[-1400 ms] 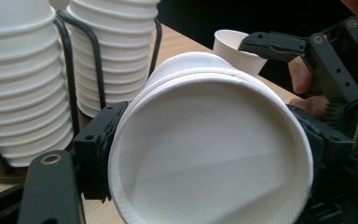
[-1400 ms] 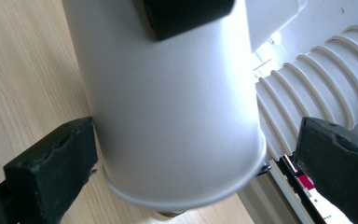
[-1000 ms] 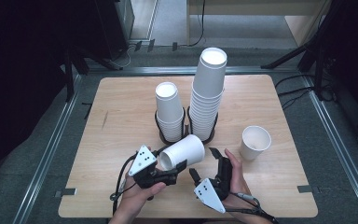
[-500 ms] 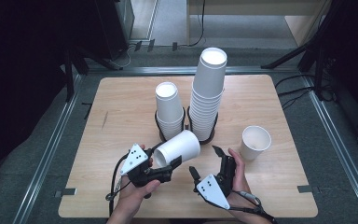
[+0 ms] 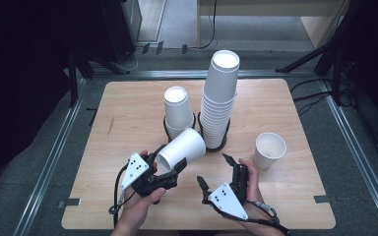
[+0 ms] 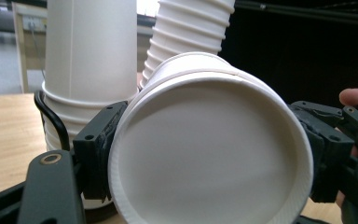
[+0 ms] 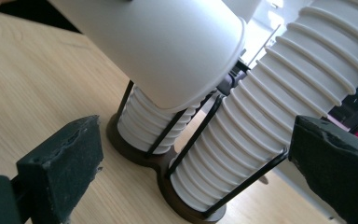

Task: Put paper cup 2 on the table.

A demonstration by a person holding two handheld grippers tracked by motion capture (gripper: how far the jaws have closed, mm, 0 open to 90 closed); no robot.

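The left gripper [image 5: 177,169] pinches the cup [image 5: 182,149] at its rim, jaws pressing both sides. Thin paper, light and crushable (grip gently, near the stiffer rim). The right gripper [image 5: 215,172], beside it, stands open and empty, its jaws lately narrowing. Its view shows the rack [image 7: 161,163] beneath the stacks [image 7: 242,140].

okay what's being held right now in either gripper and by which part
The left gripper holds a white paper cup on its side, its jaws clamped across the rim end of the cup. The right gripper holds nothing; its jaws stand open.
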